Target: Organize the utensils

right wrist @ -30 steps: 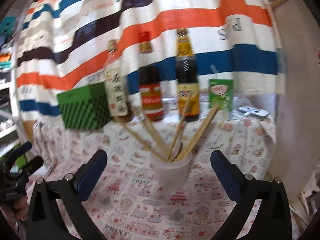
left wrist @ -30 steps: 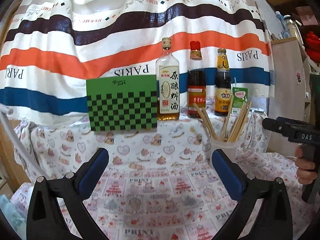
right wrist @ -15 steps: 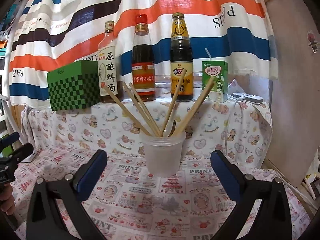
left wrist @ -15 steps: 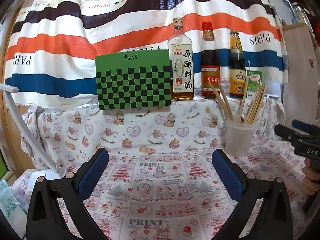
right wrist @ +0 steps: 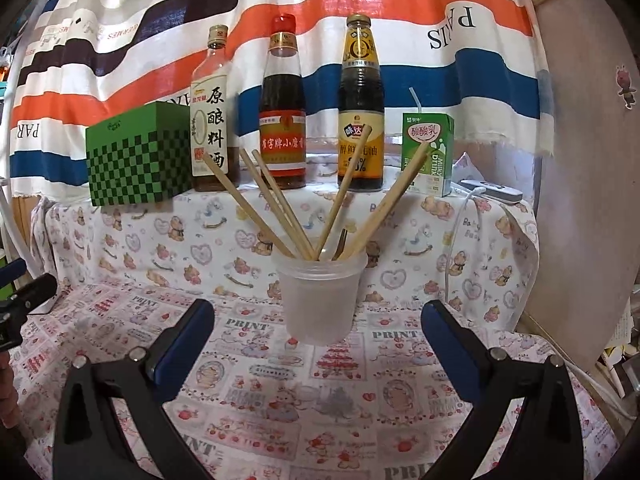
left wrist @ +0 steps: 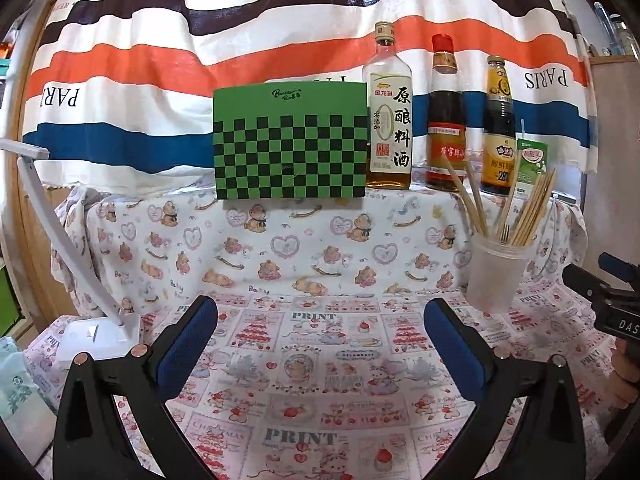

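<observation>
A translucent plastic cup point(right wrist: 320, 300) stands on the patterned tablecloth, holding several wooden chopsticks point(right wrist: 276, 204) fanned outward and a metal utensil deep inside. It also shows in the left wrist view point(left wrist: 496, 272) at the right. My right gripper point(right wrist: 318, 332) is open and empty, straight in front of the cup, just short of it. My left gripper point(left wrist: 320, 332) is open and empty over bare cloth, left of the cup. The right gripper's tip point(left wrist: 600, 292) shows at the left view's right edge.
On a raised ledge behind stand a green checkered box point(left wrist: 290, 144), three sauce bottles point(right wrist: 282, 108) and a green drink carton point(right wrist: 428, 152). A white lamp base point(left wrist: 96, 336) sits at the left. A white cable point(right wrist: 460, 216) hangs at the right.
Both grippers have lowered and drawn back toward the table's front. The right gripper now faces the cup squarely. Both stayed open.
</observation>
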The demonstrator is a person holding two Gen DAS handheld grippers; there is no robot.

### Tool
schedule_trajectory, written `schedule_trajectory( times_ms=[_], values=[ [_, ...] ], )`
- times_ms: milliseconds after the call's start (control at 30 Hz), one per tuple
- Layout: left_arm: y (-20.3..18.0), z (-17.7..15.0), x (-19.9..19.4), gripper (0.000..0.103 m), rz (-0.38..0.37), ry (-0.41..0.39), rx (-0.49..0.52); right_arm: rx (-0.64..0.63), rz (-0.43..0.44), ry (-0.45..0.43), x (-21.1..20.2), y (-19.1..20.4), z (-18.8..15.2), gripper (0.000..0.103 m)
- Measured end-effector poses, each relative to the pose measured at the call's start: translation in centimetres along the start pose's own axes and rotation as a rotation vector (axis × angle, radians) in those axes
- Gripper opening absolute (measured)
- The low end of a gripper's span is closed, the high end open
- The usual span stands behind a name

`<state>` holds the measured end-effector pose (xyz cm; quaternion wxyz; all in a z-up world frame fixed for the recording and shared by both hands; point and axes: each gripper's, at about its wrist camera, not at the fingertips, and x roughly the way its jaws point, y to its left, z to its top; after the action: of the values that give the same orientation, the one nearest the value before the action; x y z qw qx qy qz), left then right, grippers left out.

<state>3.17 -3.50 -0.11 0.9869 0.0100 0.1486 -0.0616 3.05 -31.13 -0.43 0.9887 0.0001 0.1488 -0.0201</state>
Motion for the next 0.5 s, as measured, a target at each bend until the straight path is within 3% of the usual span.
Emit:
schedule_trajectory(
  times_ms=[500],
  values=[
    [-0.16,0.02,0.00,0.102,-0.023,0.004,0.008,-0.003,0.002,-0.004,0.02,0.18,0.04,0.103]
  ],
)
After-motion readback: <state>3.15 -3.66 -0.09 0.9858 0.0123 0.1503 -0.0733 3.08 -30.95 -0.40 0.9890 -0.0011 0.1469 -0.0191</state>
